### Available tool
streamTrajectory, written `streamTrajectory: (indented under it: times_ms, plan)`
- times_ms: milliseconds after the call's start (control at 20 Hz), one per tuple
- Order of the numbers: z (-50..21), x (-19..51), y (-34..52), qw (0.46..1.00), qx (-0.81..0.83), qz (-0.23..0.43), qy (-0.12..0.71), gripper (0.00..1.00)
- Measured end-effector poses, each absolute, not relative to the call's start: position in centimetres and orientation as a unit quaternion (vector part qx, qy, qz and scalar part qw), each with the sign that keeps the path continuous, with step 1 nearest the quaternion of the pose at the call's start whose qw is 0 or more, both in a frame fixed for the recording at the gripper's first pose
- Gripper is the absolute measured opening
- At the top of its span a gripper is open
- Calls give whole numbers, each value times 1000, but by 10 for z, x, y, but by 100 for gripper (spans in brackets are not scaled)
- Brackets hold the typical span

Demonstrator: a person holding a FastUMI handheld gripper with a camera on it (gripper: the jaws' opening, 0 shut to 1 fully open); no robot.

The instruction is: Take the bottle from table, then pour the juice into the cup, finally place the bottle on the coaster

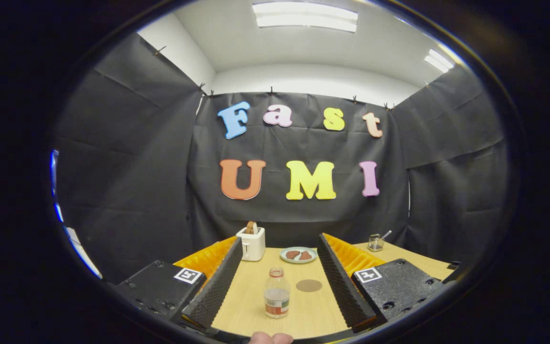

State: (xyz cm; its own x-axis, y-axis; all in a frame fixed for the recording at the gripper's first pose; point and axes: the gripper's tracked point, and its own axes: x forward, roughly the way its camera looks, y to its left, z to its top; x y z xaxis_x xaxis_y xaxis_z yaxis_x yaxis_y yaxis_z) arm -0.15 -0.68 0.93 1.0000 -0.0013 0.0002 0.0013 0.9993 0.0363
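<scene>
A small clear bottle [276, 294] with a red-and-white label and a little juice stands upright on the wooden table [246, 306]. It is between my two fingers, nearer their base than their tips, and touches neither. My gripper [280, 240] is open wide. A round brown coaster [309, 285] lies flat just right of the bottle and a little beyond it, also between the fingers. A small glass cup [375, 242] with a thin stick in it stands at the far right of the table, outside the right finger.
A white toaster [251, 242] with a slice of bread in it stands by the left fingertip. A pale plate [298, 254] with two brown pieces sits at the back, between the fingertips. A person's fingertips [270, 338] show below the bottle.
</scene>
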Motion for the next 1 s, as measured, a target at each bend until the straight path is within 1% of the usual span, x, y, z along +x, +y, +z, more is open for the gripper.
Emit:
streamTrajectory:
  times_ms: [700,1000]
  plan:
    - [1,4,-1,999,33,-1,9,100]
    - [-32,10,-6,999,32,-13,34,100]
